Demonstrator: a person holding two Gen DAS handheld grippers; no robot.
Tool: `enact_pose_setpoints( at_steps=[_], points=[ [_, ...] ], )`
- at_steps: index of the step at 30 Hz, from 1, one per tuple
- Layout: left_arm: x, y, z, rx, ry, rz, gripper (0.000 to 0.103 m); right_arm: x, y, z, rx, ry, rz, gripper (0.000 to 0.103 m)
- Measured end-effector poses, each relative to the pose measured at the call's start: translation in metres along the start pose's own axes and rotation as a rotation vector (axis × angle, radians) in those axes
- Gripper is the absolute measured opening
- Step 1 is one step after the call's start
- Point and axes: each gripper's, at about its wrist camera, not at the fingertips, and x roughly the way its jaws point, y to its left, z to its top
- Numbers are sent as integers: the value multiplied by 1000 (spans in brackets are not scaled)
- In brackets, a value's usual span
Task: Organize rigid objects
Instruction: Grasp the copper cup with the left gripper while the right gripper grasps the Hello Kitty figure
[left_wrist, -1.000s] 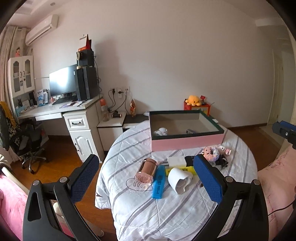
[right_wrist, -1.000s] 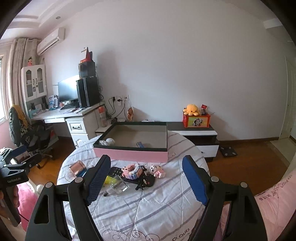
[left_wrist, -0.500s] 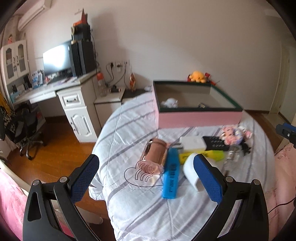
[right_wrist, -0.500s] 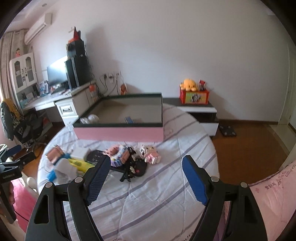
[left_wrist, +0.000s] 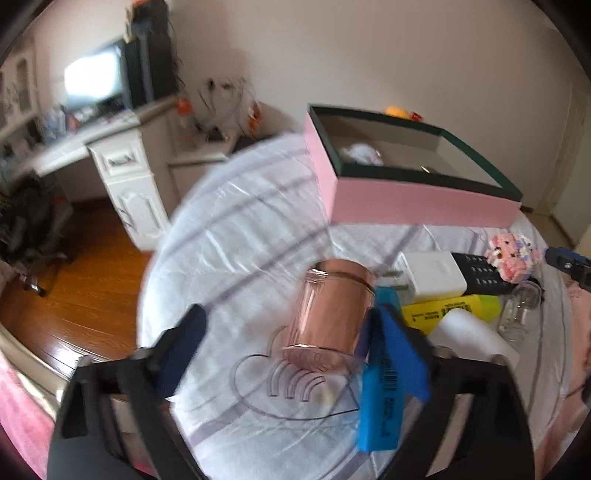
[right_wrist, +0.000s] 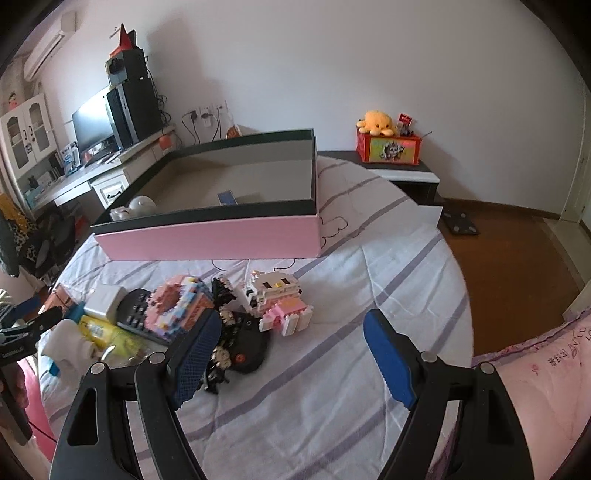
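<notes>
Copper-pink and shiny, the metal cup (left_wrist: 328, 317) lies on its side on the striped cloth (left_wrist: 236, 258), between the blue pads of my left gripper (left_wrist: 291, 354); its jaws are closing but the pads do not yet press it. A blue box (left_wrist: 380, 406) lies just beside the cup, a white charger (left_wrist: 428, 277) beyond. My right gripper (right_wrist: 291, 354) hangs released over bare cloth, near the brick toys (right_wrist: 273, 299). Behind them stands the pink box (right_wrist: 210, 236), a few small things inside.
</notes>
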Motion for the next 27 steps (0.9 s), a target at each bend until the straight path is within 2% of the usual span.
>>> enact_pose_setpoints(
  at_steps=[1,3,4,9,18,19,21,22,27],
  points=[
    [4,2,0,-17,14,-35,65,4,-1,1,3,9,4,81],
    [7,5,2,-38,17,-65,57,12,-2,2,5,27,14,81],
    [8,3,2,-21,19,-64,47,15,-3,2,5,32,18,81],
    [10,-6,1,41,21,-36,47,32,-8,6,26,55,59,81],
    [1,-6,2,29,22,-37,47,51,-15,14,22,90,129,81],
    [0,-6,2,30,22,-39,47,52,-16,15,18,93,141,77],
    [-2,-7,3,35,18,-33,47,54,-16,15,1,97,148,59],
    [-3,-7,3,37,18,-30,47,54,-15,15,-8,97,142,46],
    [-15,-8,6,33,-2,-32,47,46,-12,12,-20,82,137,45]
  ],
)
